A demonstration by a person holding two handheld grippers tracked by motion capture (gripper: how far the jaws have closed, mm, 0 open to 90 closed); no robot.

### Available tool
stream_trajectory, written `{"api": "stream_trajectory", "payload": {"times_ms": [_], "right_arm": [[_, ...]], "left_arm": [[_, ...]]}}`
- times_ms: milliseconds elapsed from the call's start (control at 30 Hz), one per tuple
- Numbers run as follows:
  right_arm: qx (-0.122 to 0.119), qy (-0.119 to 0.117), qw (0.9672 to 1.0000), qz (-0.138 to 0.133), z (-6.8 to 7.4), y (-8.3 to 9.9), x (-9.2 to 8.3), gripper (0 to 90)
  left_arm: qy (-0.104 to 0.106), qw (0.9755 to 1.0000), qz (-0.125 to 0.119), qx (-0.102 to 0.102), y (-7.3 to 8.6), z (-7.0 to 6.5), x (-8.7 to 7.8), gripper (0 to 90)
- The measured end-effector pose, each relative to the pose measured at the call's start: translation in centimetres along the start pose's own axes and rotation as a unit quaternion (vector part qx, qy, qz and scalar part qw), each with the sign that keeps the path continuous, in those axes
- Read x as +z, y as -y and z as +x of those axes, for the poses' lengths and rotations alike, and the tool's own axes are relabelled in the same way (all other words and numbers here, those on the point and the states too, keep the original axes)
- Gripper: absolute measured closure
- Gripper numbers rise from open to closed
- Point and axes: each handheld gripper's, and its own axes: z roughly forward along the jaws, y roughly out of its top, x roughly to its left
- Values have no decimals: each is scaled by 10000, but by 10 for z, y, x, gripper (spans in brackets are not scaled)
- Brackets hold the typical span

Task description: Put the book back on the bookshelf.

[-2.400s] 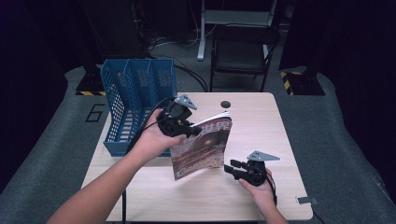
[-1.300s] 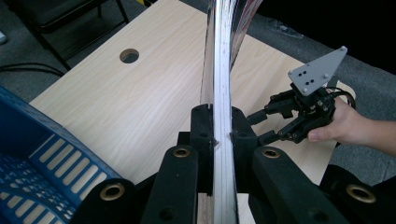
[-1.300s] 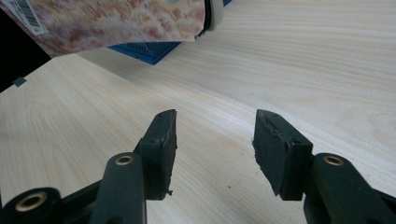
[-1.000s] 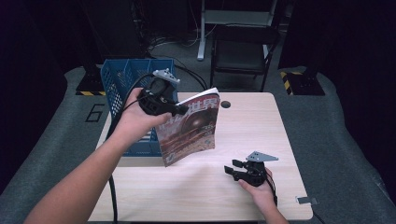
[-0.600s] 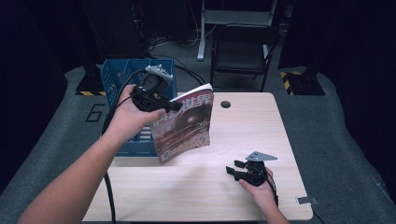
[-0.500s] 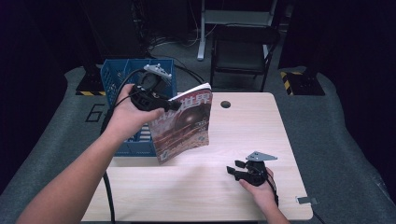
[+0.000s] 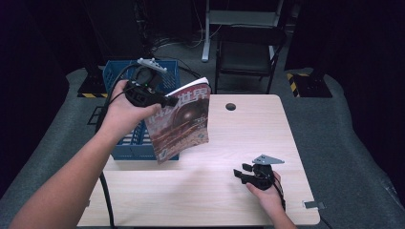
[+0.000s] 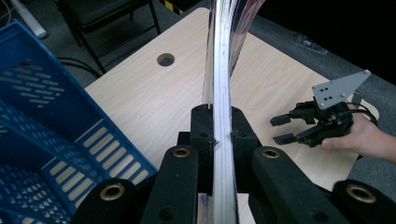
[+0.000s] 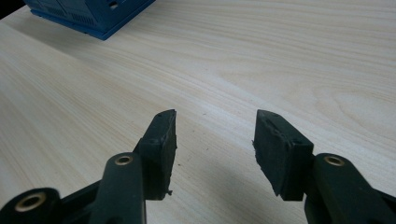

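Above the near right corner of the blue perforated plastic crate (image 7: 125, 143), the left gripper (image 7: 160, 101) is clamped on the upper edge of a thin glossy magazine with a reddish-brown cover (image 7: 184, 123), which hangs from it tilted, clear of the tabletop. In the left gripper view the black jaws squeeze the magazine's stacked page edges (image 8: 219, 70), and the sheets bow slightly as they run away from the grip.

This reads as the carrying step: the magazine is lifted and held beside the crate, not yet inside it. The next move probably calls for swinging the magazine over the crate's open top, lining its flat side up with one of the slots between the dividers, and lowering it before letting go. Being limp and slick, it may flex or catch on the rim.

Well to the right of the crate, the right gripper (image 7: 244, 172) sits low over the pale wood-grain table (image 7: 248, 133), jaws spread apart with nothing between them; its rubbery black pads (image 9: 164, 135) look scuffed at the edges.
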Motion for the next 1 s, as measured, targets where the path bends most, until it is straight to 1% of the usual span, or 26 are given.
{"api": "stream_trajectory", "payload": {"times_ms": [67, 100, 167, 200, 233, 300, 333, 367, 433, 533, 567, 633, 667, 700, 733, 800, 867, 900, 933, 967, 1000], "right_arm": [[20, 7, 10000, 0, 0, 0, 1, 476], [38, 0, 10000, 61, 1, 0, 0, 474], [-71, 83, 9999, 67, 1, 1, 1, 468], [-66, 105, 9999, 84, 1, 1, 2, 465], [-122, 107, 9998, 85, 2, 1, 2, 461], [-181, 130, 9997, 80, 2, 1, 3, 458], [-205, 136, 9996, 137, 3, 1, 3, 458], [-239, 184, 9994, 142, 4, 1, 3, 458], [-263, 194, 9994, 116, 4, 1, 3, 458], [-274, 230, 9993, 103, 5, 1, 3, 457], [-266, 241, 9993, 107, 5, 1, 3, 455], [-233, 230, 9994, 104, 4, 1, 3, 452], [-234, 220, 9994, 120, 4, 1, 3, 451], [-218, 212, 9995, 109, 4, 1, 3, 449], [-235, 198, 9995, 114, 3, 1, 2, 447], [-189, 203, 9996, 101, 3, 1, 2, 443], [-209, 193, 9995, 130, 3, 1, 2, 442], [-154, 174, 9996, 141, 4, 1, 3, 441], [-151, 184, 9996, 141, 5, 1, 3, 440], [-162, 169, 9996, 138, 5, 1, 4, 439], [-244, 154, 9995, 147, 4, 1, 4, 436]], "left_arm": [[-58, 10000, -30, -56, 0, 3, -3, 839], [-87, 9999, -40, -64, 1, 6, -4, 839], [-127, 9998, -73, -125, 2, 9, -7, 839], [-169, 9997, -78, -134, 2, 11, -8, 839], [-192, 9997, -68, -120, 2, 14, -10, 839], [-246, 9995, -68, -176, 3, 17, -12, 839], [-246, 9995, -47, -185, 4, 20, -14, 839], [-266, 9994, -47, -226, 5, 22, -15, 839], [-299, 9991, -65, -288, 6, 25, -16, 839], [-347, 9986, -71, -382, 7, 30, -18, 839], [-378, 9984, -109, -417, 8, 31, -18, 839], [-394, 9982, -85, -440, 9, 35, -20, 839], [-425, 9976, -144, -524, 9, 36, -21, 839], [-425, 9979, -85, -486, 10, 38, -23, 839], [-437, 9977, -82, -512, 10, 39, -24, 839], [-462, 9974, -100, -540, 11, 42, -27, 839], [-496, 9967, -160, -629, 13, 45, -29, 839], [-525, 9963, -197, -651, 13, 46, -30, 839], [-558, 9959, -224, -673, 14, 48, -31, 839], [-552, 9960, -185, -681, 15, 49, -33, 839], [-558, 9958, -172, -706, 15, 51, -35, 839]]}}
